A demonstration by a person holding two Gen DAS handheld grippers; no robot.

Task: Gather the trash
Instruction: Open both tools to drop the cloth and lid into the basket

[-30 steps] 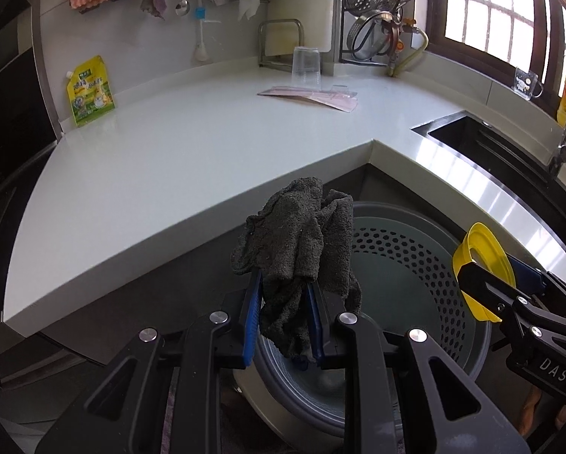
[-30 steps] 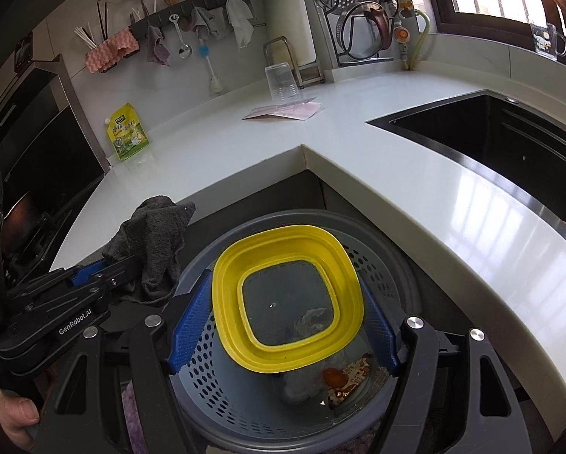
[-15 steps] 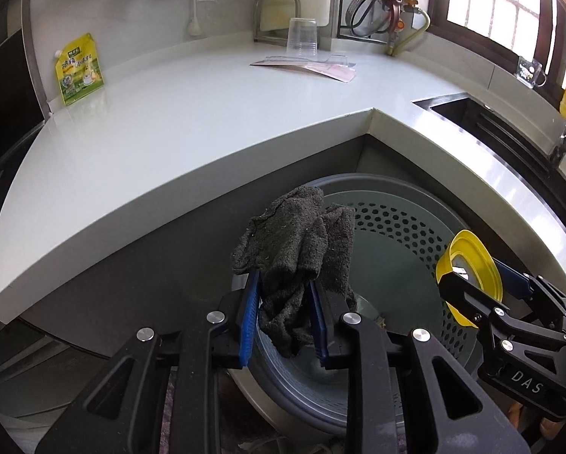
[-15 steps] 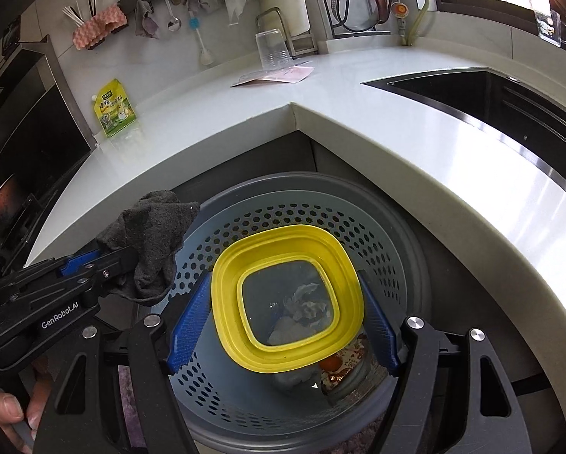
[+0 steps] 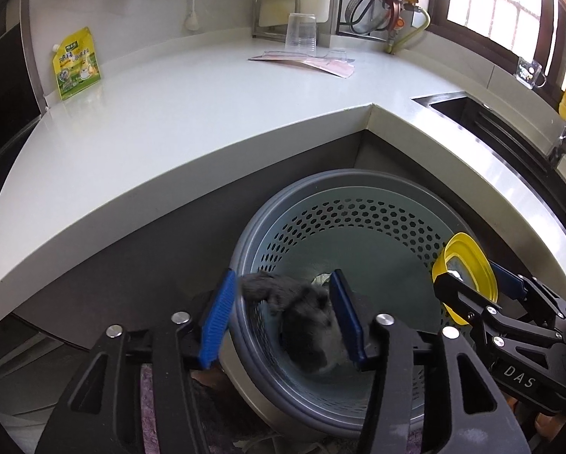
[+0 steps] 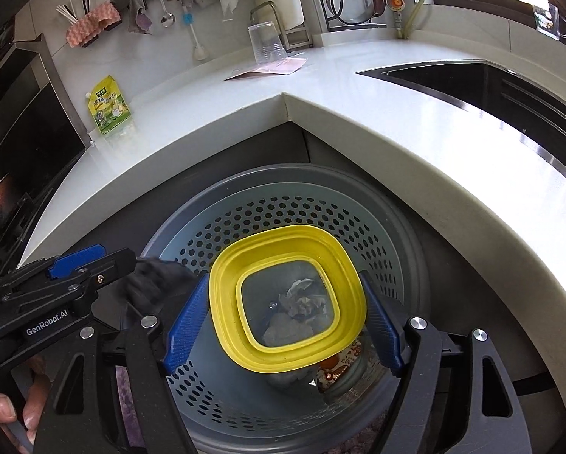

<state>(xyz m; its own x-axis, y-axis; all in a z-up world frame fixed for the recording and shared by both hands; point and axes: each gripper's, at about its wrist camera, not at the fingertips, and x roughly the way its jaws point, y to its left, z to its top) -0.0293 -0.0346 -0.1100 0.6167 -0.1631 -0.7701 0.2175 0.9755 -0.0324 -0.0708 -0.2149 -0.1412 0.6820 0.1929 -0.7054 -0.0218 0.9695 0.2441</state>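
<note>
White counter [image 5: 192, 121] wraps the corner, with a dark sink [image 6: 483, 87] set into its right run. Grey perforated bin [image 5: 358, 227] stands on the floor below the corner; crumpled paper [image 6: 301, 299] and an orange wrapper [image 6: 335, 370] lie at its bottom.

Left gripper [image 5: 283, 317] hangs over the bin's near rim. Its jaws have just been opening and now stand wide. Dark grey cloth [image 5: 305, 321] sits blurred between the blue pads, inside the bin's mouth, close against the right pad; whether it still touches that pad cannot be told. The left pad is clear of it.

Right gripper [image 6: 283, 302] is above the bin, jaws spread wide, both blue pads set against the sides of a yellow lid [image 6: 286, 295] with a clear centre panel, held over the opening.

Further back on the counter: a clear cup [image 5: 301, 34], upturned; a pink flat packet [image 5: 305, 64] beside it; a yellow-green pouch [image 5: 76, 64] leaning on the wall.
</note>
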